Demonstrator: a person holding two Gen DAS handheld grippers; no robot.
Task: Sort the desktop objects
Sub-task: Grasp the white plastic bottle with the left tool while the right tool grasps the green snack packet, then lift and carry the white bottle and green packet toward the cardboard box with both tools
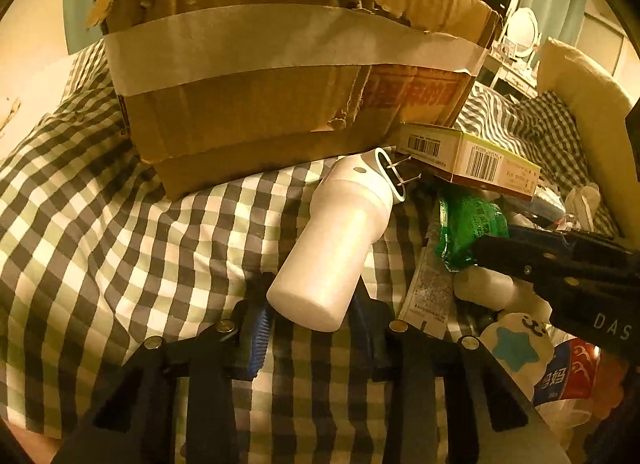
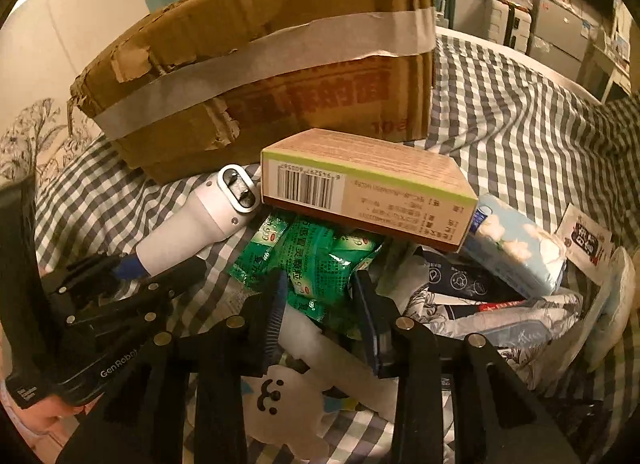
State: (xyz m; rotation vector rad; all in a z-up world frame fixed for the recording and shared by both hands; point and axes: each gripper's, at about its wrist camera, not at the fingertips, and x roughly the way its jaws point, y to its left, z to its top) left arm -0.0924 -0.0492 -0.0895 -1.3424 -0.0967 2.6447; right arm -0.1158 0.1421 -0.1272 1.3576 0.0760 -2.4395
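A white cylindrical device with a two-pin plug end [image 1: 336,244] lies tilted on the checked cloth; my left gripper [image 1: 310,310] is shut on its base. It also shows in the right wrist view [image 2: 192,232], with the left gripper [image 2: 132,270] on it. My right gripper [image 2: 320,304] has its jaws around the green sachet pack [image 2: 316,260], touching it on both sides. A beige medicine box [image 2: 368,191] rests on top of the pack's far end. The right gripper [image 1: 480,252] shows in the left wrist view at the green pack [image 1: 468,223].
A torn taped cardboard box [image 2: 264,63] stands behind on the checked cloth [image 1: 100,223]. A pale blue tissue pack [image 2: 516,248], a white plush toy [image 2: 288,404], a printed pouch [image 2: 500,316] and small packets [image 2: 584,240] lie in the pile at right.
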